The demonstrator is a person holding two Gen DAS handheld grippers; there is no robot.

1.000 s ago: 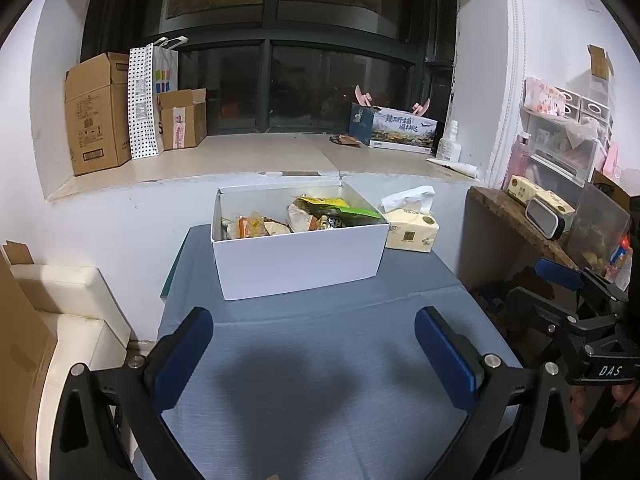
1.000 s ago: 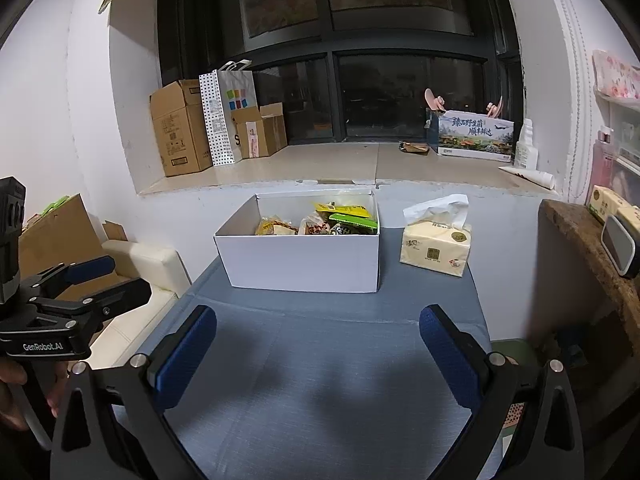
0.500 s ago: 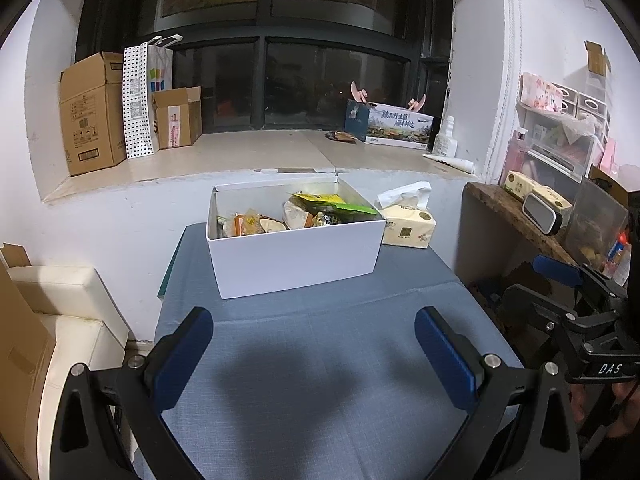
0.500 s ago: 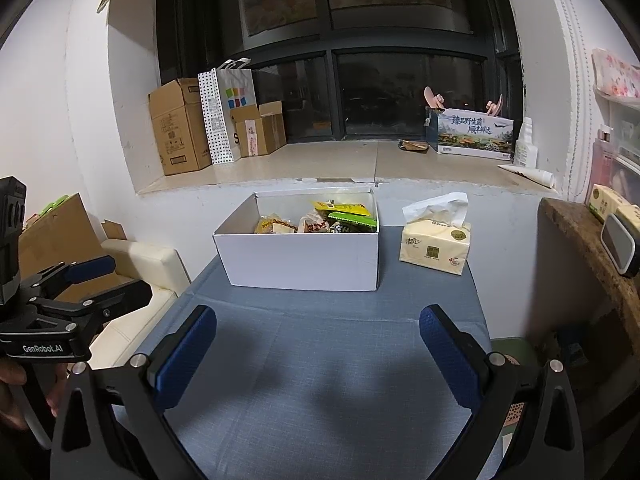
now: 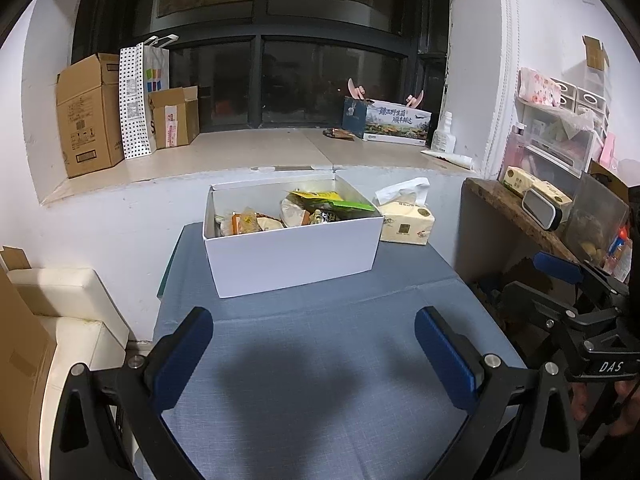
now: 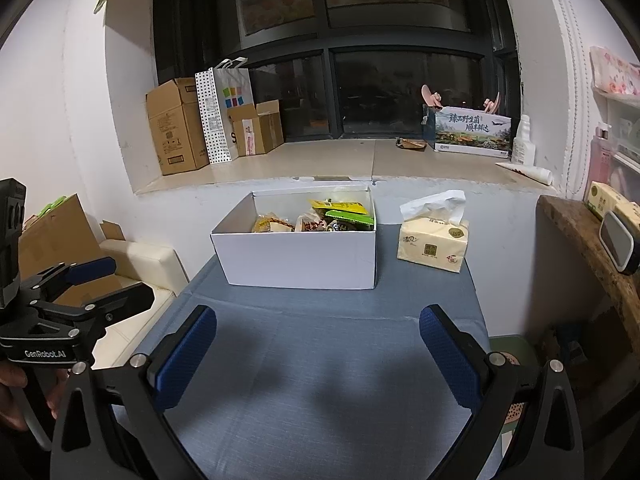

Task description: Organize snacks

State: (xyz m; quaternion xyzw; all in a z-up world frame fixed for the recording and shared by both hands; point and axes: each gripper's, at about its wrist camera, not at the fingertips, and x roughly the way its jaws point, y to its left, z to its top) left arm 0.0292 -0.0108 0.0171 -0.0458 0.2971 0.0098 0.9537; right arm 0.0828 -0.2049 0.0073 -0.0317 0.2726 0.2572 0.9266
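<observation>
A white open box (image 5: pixel 294 256) (image 6: pixel 300 258) stands at the far end of the blue-grey table (image 5: pixel 320 380) (image 6: pixel 320 380). Several snack packets (image 5: pixel 304 210) (image 6: pixel 320 218) lie inside it, a green and yellow one on top. My left gripper (image 5: pixel 314 350) hangs open above the near part of the table, nothing between its blue pads. My right gripper (image 6: pixel 318 350) is open too, also empty and well short of the box. Each gripper shows at the edge of the other's view, held in a hand.
A yellow tissue pack (image 5: pixel 406 220) (image 6: pixel 434 240) sits right of the box. Cardboard boxes (image 5: pixel 90 114), a dotted paper bag (image 5: pixel 142 98) and a printed carton (image 5: pixel 394 120) line the window ledge. A wooden shelf (image 5: pixel 516 216) stands right, a cream seat (image 5: pixel 60 312) left.
Both grippers have stayed open. The left view has drifted slightly, the box sitting a little higher and further left; the right view is nearly unchanged.
</observation>
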